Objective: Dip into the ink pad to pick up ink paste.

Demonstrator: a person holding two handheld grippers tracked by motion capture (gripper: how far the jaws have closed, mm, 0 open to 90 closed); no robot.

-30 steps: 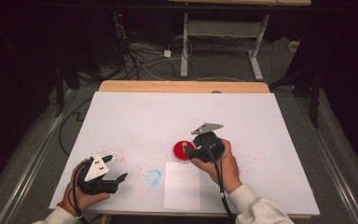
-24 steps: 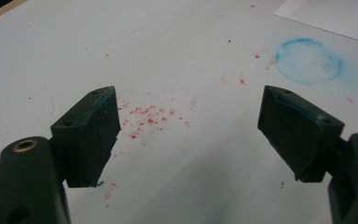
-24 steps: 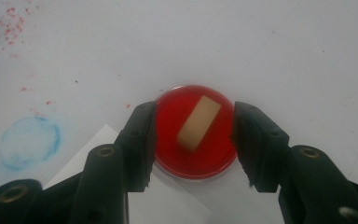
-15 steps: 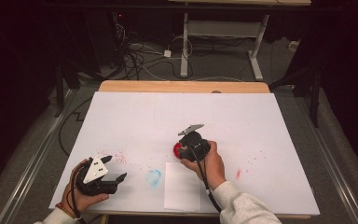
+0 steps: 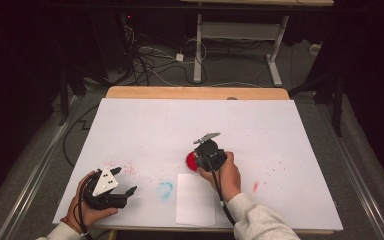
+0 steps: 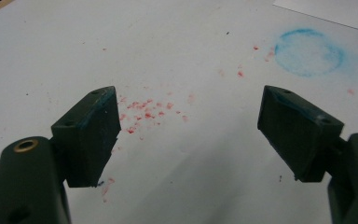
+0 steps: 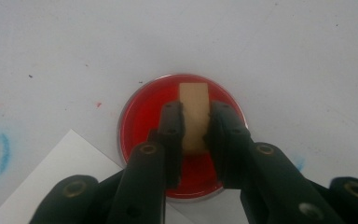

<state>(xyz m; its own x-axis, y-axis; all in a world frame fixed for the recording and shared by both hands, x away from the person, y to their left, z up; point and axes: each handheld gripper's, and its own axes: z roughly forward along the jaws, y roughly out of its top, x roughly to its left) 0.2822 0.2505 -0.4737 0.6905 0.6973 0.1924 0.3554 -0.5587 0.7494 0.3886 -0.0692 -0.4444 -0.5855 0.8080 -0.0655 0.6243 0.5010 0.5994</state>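
A round red dish [image 7: 142,116] [image 5: 191,160] of red paint or ink lies near the table's middle. My right gripper [image 7: 194,121] [image 5: 206,150] hangs right over it, shut on a small tan wooden block [image 7: 193,105] whose end points down into the red. A white sheet of paper [image 5: 195,199] [image 7: 51,182] lies just in front of the dish. My left gripper [image 6: 189,133] [image 5: 122,192] rests at the front left with its jaws wide apart and nothing between them, above red specks [image 6: 144,109]. A blue ring print [image 6: 309,52] [image 5: 165,190] marks the table cover.
The white table cover [image 5: 145,130] carries red smudges at the right [image 5: 255,186] and left. The wooden table edge [image 5: 195,92] runs along the far side. Cables and a desk frame [image 5: 235,35] stand on the floor beyond.
My right gripper has moved left and slightly forward with the block, coming over the red dish. The left gripper has stayed where it was.
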